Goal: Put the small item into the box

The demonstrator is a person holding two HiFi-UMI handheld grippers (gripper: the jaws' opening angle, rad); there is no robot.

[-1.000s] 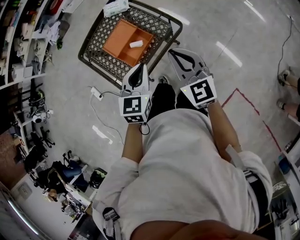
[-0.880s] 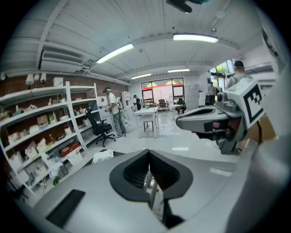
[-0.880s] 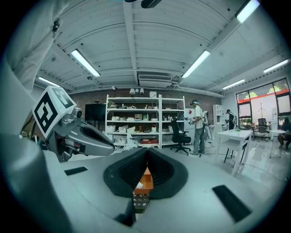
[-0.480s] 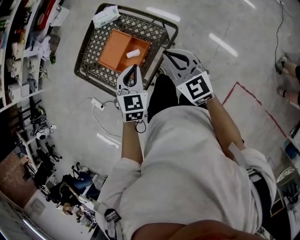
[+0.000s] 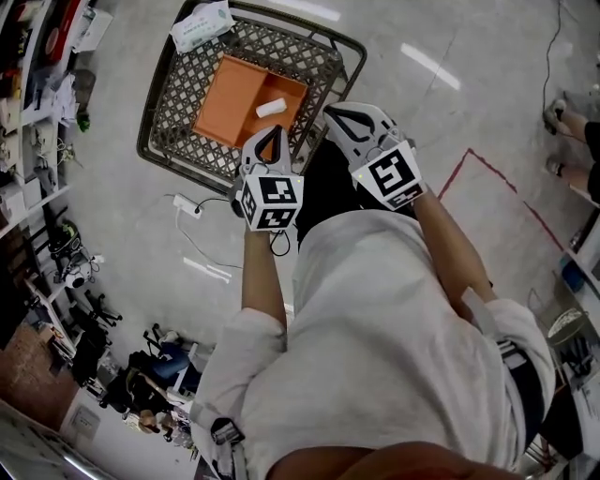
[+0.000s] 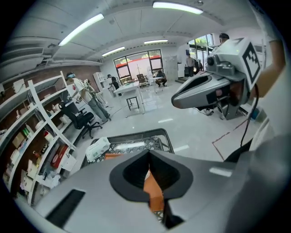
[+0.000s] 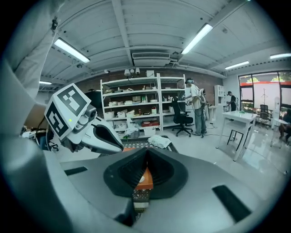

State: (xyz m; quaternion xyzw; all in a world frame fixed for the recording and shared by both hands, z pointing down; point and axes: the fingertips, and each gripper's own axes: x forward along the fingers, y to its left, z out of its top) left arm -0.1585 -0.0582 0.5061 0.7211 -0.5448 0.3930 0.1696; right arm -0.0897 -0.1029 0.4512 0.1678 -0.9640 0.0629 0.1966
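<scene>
An orange box (image 5: 234,94) lies on a black mesh table (image 5: 178,103), and a small white item (image 5: 271,108) lies inside it near its right side. My left gripper (image 5: 272,131) hovers over the table's near edge, shut and empty. My right gripper (image 5: 330,112) hangs just right of the table, also shut with nothing held. In the left gripper view the left gripper (image 6: 149,152) has its jaws together, and the box (image 6: 153,193) shows below them. In the right gripper view the box (image 7: 146,175) and the item (image 7: 141,179) show under the right gripper (image 7: 146,150).
A white packet (image 5: 202,25) rests on the table's far left corner. A power strip with cable (image 5: 190,185) lies on the floor left of me. Red floor tape (image 5: 469,173) runs at the right. Shelves (image 5: 37,112) line the left side; a person's feet (image 5: 561,117) show far right.
Both grippers have edged nearer to the mesh table, and the left gripper's marker cube has turned a little. The white item has stayed in the box.
</scene>
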